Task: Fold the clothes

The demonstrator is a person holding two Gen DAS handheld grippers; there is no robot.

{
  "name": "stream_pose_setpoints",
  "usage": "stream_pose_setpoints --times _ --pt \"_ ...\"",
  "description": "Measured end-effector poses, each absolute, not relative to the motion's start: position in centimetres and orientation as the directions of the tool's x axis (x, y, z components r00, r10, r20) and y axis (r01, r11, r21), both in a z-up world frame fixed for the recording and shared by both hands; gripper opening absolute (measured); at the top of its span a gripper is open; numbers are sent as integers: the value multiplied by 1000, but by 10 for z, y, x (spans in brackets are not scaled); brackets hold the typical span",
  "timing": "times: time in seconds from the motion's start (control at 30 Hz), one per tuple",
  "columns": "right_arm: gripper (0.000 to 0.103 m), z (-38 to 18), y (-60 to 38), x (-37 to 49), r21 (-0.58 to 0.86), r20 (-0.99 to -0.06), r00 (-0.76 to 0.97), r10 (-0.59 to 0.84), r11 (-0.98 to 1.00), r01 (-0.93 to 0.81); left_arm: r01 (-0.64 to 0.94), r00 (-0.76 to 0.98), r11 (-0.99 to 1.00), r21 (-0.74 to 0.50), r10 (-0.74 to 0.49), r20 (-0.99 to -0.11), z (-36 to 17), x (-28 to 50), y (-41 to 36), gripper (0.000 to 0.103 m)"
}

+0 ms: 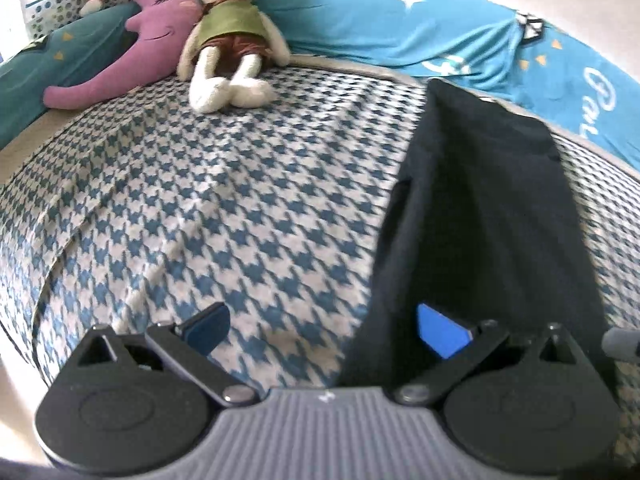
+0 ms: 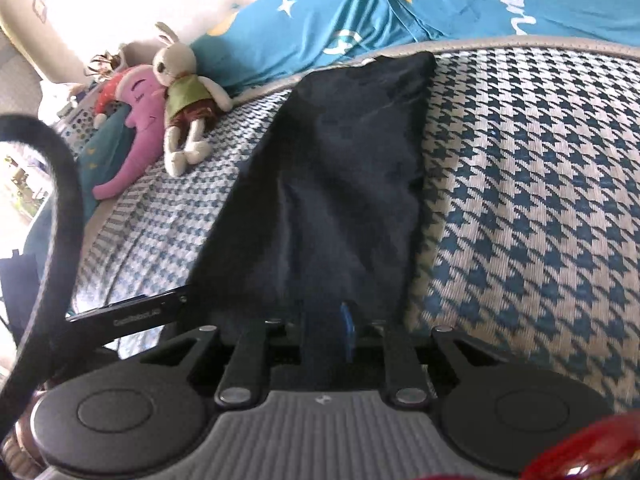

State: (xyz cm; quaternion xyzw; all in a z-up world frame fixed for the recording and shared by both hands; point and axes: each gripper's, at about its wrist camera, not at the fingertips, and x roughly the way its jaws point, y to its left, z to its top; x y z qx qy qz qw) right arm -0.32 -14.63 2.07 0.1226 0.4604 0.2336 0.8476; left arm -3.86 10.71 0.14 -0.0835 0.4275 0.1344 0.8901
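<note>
While the dark garment (image 1: 480,200) is lying as a long folded strip on the houndstooth bed cover (image 1: 220,208), running from near to far on the right of the left wrist view, the left gripper (image 1: 326,326) is standing wide open. Its left pad is hovering over bare cover; its right pad is showing against the garment's near left edge, with nothing clamped between the two. A plush rabbit (image 1: 230,36) and a purple moon cushion (image 1: 148,44) are resting at the far edge, well apart from the garment.

Moving to the right wrist view, the garment (image 2: 332,184) is filling the centre, its far end lying near the cover's far border. The right gripper (image 2: 328,340) is standing nearly closed, its jaws only slightly parted; dark cloth is sitting between them at the garment's near end, but whether the pads are pressing on it cannot be told.

Judged from the layout, a lengthwise fold is being completed. The next move is probably calling for both grippers to take the near end and carry it toward the far end
</note>
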Motion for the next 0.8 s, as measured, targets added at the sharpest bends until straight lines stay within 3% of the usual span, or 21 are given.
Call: stream_pose_setpoints --times 0.17,0.57,0.8 --pt "19 12 -150 17 375 -758 472 449 893 -248 -309 579 951 -28 165 -798 -3 -36 113 103" --pt "21 26 -178 55 430 -680 570 462 880 -200 -221 556 975 0 126 -821 19 -14 110 103" --pt "27 24 -194 88 485 -641 615 459 863 -138 -197 561 980 -17 98 -822 22 8 102 103"
